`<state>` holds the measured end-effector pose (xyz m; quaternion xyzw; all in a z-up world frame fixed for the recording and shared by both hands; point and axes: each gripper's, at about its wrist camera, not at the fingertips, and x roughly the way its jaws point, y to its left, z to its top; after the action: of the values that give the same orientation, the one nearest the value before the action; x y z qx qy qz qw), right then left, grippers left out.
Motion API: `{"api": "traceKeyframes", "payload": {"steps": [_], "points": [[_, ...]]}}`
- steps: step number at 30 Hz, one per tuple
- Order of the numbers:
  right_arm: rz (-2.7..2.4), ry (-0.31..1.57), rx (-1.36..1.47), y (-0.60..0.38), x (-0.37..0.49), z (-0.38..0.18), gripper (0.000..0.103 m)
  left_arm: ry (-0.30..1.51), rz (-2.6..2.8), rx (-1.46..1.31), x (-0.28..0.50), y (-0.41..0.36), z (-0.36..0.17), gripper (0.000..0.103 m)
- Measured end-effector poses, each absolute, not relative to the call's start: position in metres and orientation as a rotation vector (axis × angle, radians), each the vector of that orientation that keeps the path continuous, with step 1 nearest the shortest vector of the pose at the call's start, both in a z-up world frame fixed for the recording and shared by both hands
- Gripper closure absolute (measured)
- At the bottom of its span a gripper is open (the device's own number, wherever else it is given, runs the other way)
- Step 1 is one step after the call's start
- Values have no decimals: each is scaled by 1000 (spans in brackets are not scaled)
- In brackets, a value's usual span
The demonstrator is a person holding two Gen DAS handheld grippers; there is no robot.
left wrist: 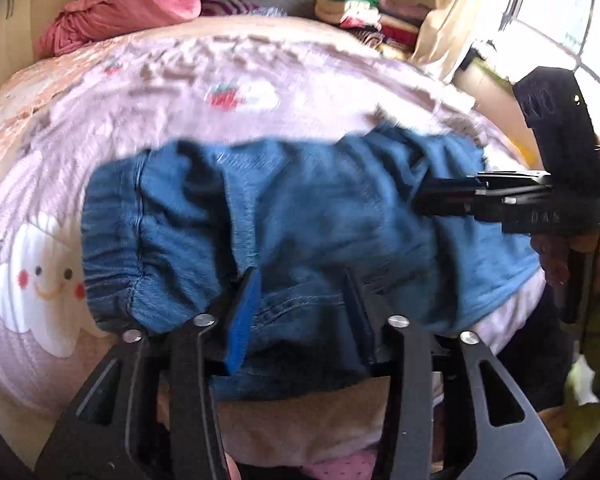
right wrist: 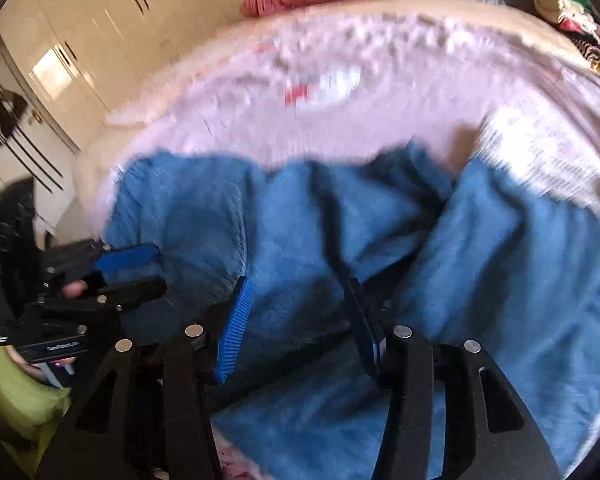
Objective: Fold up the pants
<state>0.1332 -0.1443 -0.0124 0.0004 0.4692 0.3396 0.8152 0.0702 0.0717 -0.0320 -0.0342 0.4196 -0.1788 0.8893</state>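
Blue denim pants (left wrist: 300,224) lie bunched on a pink bed cover (left wrist: 228,76), elastic waistband to the left in the left wrist view. My left gripper (left wrist: 300,312) is open, its blue-padded fingers astride the near edge of the pants. My right gripper (left wrist: 424,200) reaches in from the right, over the pants; its jaws look close together from the side. In the right wrist view the pants (right wrist: 380,240) fill the lower half, blurred. My right gripper (right wrist: 300,316) stands open with cloth between the fingers. The left gripper (right wrist: 140,268) shows at the left, open.
A pink garment heap (left wrist: 120,12) lies at the far end of the bed. Stacked folded clothes (left wrist: 360,12) sit at the far right by a curtain and window. White wardrobes (right wrist: 100,32) stand to the left. The bed's near edge is just below my grippers.
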Motion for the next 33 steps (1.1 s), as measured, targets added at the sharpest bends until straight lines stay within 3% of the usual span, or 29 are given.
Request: {"api": "traceKeyframes", "payload": {"steps": [1, 8, 16, 23, 24, 28, 29, 33], "points": [[712, 978, 6, -153, 135, -3, 51, 849, -391, -77, 67, 69, -21, 54], [519, 920, -18, -196, 183, 29, 43, 809, -564, -78, 71, 15, 7, 53], [449, 991, -70, -197, 240, 6, 31, 935, -679, -58, 106, -57, -37, 53], [402, 1107, -173, -161, 286, -36, 29, 1001, -675, -78, 120, -67, -62, 53], [393, 1118, -177, -158, 293, -43, 31, 1001, -676, -79, 120, -67, -62, 53], [400, 1126, -136, -167, 303, -53, 84, 1003, -684, -101, 124, -66, -62, 53], [410, 1117, -106, -173, 303, -49, 91, 1001, -686, -107, 124, -65, -62, 53], [437, 1024, 54, -211, 285, -14, 93, 1000, -690, -135, 131, -63, -63, 54]]}}
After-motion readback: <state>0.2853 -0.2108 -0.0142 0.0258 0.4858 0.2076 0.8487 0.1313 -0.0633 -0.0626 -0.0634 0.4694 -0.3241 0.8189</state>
